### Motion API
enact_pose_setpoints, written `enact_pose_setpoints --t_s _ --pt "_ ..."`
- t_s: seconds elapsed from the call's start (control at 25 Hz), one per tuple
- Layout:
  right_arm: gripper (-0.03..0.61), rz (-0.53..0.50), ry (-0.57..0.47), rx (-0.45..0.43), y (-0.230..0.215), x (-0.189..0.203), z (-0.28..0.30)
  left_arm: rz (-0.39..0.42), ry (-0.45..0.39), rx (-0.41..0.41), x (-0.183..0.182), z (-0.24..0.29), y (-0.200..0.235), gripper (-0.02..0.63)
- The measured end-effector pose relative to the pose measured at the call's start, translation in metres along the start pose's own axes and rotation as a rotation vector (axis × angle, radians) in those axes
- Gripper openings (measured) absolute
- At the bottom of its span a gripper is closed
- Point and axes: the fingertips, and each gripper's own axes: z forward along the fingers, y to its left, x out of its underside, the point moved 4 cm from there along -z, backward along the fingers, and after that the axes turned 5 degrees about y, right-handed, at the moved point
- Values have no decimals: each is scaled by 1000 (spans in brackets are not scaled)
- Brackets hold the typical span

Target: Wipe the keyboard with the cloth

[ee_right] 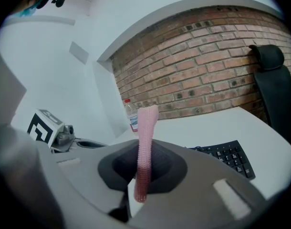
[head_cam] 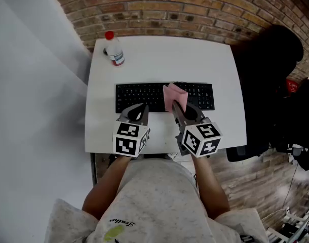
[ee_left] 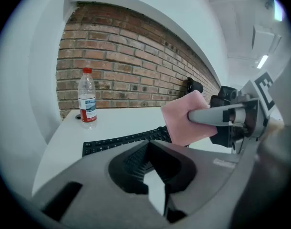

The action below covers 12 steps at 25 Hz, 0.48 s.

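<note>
Pink cloth (ee_right: 146, 128) pinched by right gripper (head_cam: 177, 109); left gripper (ee_left: 149, 144) closed, empty; bottle (ee_left: 87, 101) label unreadable.

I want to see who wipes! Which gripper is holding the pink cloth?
The right gripper: its jaws are shut on the pink cloth, above the keyboard. The left gripper holds nothing.

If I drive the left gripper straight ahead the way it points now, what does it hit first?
The keyboard: its left half lies directly ahead of the left gripper. Nothing else seems to stand between them, though depth is unclear.
</note>
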Motion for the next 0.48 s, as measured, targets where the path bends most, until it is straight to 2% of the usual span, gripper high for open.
enact_pose_setpoints --t_s 0.48 --pt "18 -62 -57 70 47 2 15 25 6 46 15 -27 33 -8"
